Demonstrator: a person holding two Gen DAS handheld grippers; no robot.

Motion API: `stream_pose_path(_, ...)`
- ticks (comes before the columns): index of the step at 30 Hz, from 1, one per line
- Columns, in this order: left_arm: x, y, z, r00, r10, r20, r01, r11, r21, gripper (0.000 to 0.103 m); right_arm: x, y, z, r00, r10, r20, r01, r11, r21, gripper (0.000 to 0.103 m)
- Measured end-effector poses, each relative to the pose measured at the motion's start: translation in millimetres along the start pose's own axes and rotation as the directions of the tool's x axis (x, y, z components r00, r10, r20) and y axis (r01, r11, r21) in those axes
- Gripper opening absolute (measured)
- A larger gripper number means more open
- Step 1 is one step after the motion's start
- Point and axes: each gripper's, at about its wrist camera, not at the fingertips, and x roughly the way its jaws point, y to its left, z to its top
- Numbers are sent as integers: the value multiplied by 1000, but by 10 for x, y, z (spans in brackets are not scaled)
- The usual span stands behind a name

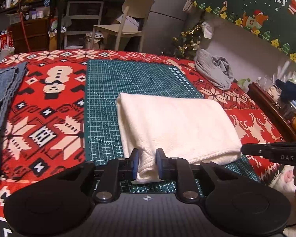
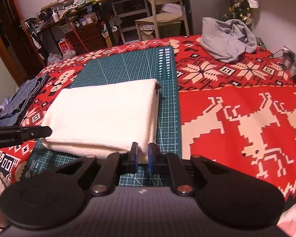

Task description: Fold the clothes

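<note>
A folded white garment (image 1: pixel 175 124) lies on the green cutting mat (image 1: pixel 112 90). My left gripper (image 1: pixel 147 163) is shut on the garment's near left corner, a fold of cloth pinched between its blue pads. The garment also shows in the right wrist view (image 2: pixel 102 116). My right gripper (image 2: pixel 142 156) is shut on the near right corner of the garment, cloth between its pads. The right gripper shows at the right edge of the left wrist view (image 1: pixel 276 154), the left gripper at the left edge of the right wrist view (image 2: pixel 19 134).
A folded pair of blue jeans (image 1: pixel 2 98) lies at the left on the red patterned cloth (image 1: pixel 49 102). A crumpled grey garment (image 2: pixel 227 37) lies at the back right. A chair (image 2: pixel 163 9) and cluttered shelves stand behind the table.
</note>
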Motion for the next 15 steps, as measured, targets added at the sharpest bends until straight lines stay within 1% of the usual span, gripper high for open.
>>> stream_pose_path(2, -70, 15, 7, 1000, 2, 12, -2, 1000, -3, 23, -63, 22, 14, 1000, -1, 17, 1, 1000, -9, 11)
stream_pose_path(5, -205, -42, 32, 997, 39, 60, -41, 999, 33, 19, -130, 106, 65, 999, 13, 52, -12, 999, -31, 11)
stream_pose_path(8, -272, -182, 96, 994, -3, 113, -5, 997, 72, 19, -144, 237, 124, 996, 37, 84, -31, 997, -67, 11)
stream_pose_path(9, -250, -241, 119, 992, -26, 120, 16, 996, 86, 19, -111, 302, 141, 995, 41, 90, -34, 996, -87, 11)
stream_pose_path(12, -49, -443, 141, 990, -79, 115, 63, 988, 139, 19, 36, 494, 161, 994, 44, 100, -30, 990, -140, 11)
stream_pose_path(14, 155, -511, 104, 994, -87, 70, 75, 986, 149, 12, 151, 551, 114, 995, 35, 94, -22, 990, -142, 11)
stream_pose_path(15, 238, -523, 68, 995, -86, 48, 78, 985, 151, 11, 207, 571, 82, 996, 27, 90, -14, 990, -142, 11)
